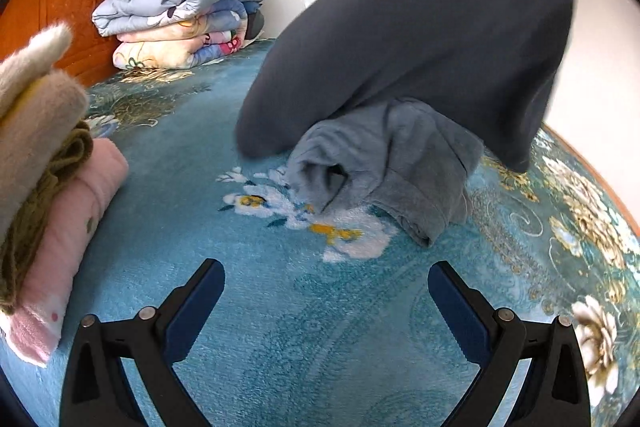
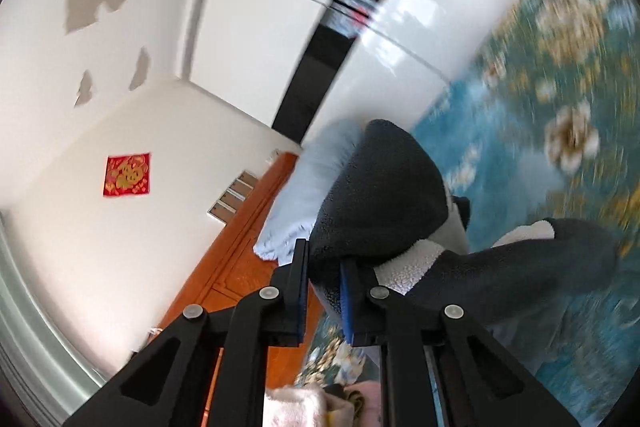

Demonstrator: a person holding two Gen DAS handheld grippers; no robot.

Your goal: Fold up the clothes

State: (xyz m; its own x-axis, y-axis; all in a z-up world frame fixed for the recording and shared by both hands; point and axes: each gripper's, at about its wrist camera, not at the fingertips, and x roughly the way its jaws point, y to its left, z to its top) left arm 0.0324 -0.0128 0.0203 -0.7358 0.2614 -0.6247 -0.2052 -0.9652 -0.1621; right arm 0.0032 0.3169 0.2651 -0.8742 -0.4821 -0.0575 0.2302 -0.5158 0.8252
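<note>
A dark slate-blue fleece garment (image 1: pixel 420 39) hangs lifted over the bed, its lower edge brushing the teal flowered bedspread (image 1: pixel 248 307). Beneath it lies a crumpled lighter blue-grey garment (image 1: pixel 384 163). My left gripper (image 1: pixel 326 307) hovers low over the bedspread in front of both, open, with nothing between its fingers. In the right wrist view my right gripper (image 2: pixel 324 267) is raised and tilted, shut on a fold of the dark garment (image 2: pixel 380 195), whose white fleecy lining (image 2: pixel 404 267) shows beside the pads.
A stack of folded clothes, cream, olive and pink (image 1: pixel 60 195), sits at the left. Folded quilts (image 1: pixel 180 11) are piled against the orange wooden headboard (image 1: pixel 44 3). White wardrobe doors (image 2: pixel 272 27) stand behind the bed.
</note>
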